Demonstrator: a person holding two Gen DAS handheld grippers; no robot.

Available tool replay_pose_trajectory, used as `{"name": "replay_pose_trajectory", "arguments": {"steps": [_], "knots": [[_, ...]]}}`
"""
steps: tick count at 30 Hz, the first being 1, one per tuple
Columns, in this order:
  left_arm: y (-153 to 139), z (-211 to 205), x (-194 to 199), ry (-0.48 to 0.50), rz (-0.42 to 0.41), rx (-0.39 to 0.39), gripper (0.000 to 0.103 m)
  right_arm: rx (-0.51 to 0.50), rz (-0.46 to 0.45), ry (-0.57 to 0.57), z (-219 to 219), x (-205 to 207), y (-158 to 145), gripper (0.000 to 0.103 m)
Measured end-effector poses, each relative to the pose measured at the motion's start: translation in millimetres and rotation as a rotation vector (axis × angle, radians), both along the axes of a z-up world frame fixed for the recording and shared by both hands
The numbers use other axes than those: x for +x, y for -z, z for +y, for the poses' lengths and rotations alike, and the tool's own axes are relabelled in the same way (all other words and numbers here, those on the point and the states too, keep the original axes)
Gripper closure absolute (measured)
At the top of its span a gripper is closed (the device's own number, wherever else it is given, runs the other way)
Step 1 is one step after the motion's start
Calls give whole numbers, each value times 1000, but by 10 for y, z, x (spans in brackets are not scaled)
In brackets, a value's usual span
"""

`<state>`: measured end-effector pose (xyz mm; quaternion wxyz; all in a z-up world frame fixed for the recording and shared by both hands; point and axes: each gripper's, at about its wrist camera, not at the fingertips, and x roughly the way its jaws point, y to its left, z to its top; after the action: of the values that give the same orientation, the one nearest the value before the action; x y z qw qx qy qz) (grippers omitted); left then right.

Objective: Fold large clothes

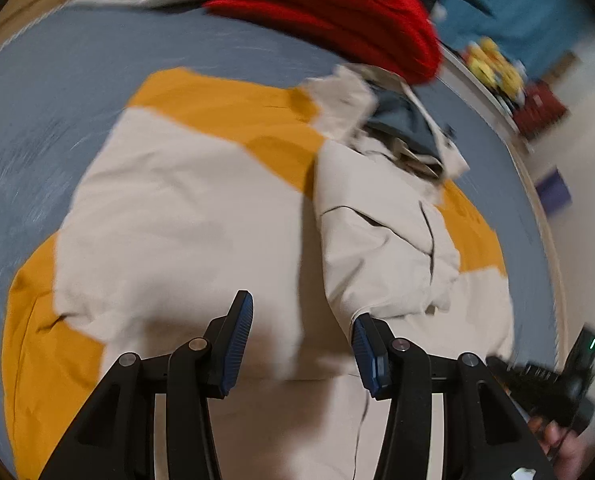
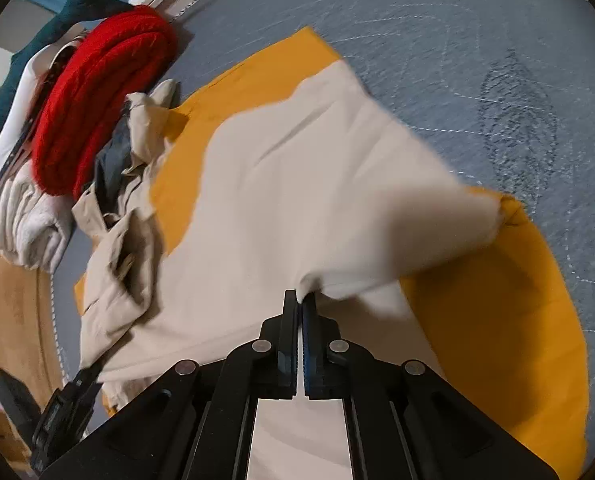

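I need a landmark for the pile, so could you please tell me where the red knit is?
The red knit lies at the bed's far edge, beyond the beige jacket's collar.

Blurred shelf clutter (image 1: 497, 68), unidentifiable

Beige-and-mustard jacket (image 1: 185, 200) lies spread on the grey bed, collar far, one beige flap (image 2: 337, 184) lifted and folding inward.
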<state>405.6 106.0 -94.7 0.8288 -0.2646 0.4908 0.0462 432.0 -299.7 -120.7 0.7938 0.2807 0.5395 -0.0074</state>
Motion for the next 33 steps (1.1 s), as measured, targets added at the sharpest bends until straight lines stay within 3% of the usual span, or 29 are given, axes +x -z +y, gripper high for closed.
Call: {"name": "replay_pose_trajectory", "arguments": {"steps": [1, 3, 4, 5, 7, 11, 14, 17, 21, 24, 27, 30, 33], "knots": [[7, 54, -19, -18, 6, -8, 57, -9, 4, 9, -21, 2, 5, 103], [-23, 213, -73, -71, 18, 54, 57, -7, 14, 6, -40, 23, 24, 103], [-14, 232, -73, -69, 23, 53, 57, -69, 9, 19, -51, 13, -9, 103], [27, 252, -57, -46, 45, 24, 57, -106, -5, 19, -60, 9, -31, 103], [81, 226, -37, 0, 86, 16, 57, -85, -17, 27, -86, 9, -37, 103], [35, 41, 11, 121, 130, 157, 56, -78, -60, 18, -6, -18, -154, 100], [-154, -24, -5, 173, 75, 231, 51, -95, -140, 9, 121, -61, -331, 98], [-325, -111, -37, 198, -11, 291, 46, -46, -184, -80, 280, 9, -381, 95], [-353, -236, -3, 204, -78, 320, 46, 20, -111, -127, 366, 101, -211, 90], [-469, -304, 42, 188, -152, 379, 46, 7, -3, -127, 361, 152, 14, 87], [-529, -333, 77, 177, -196, 355, 44, -2, 93, -95, 278, 167, 197, 87], [-556, -375, 93, 176, -235, 360, 44, 8, 105, -90, 232, 181, 228, 87], [-669, -375, 45, 176, -302, 312, 44, -8, 110, -100, 231, 198, 232, 87]]}}
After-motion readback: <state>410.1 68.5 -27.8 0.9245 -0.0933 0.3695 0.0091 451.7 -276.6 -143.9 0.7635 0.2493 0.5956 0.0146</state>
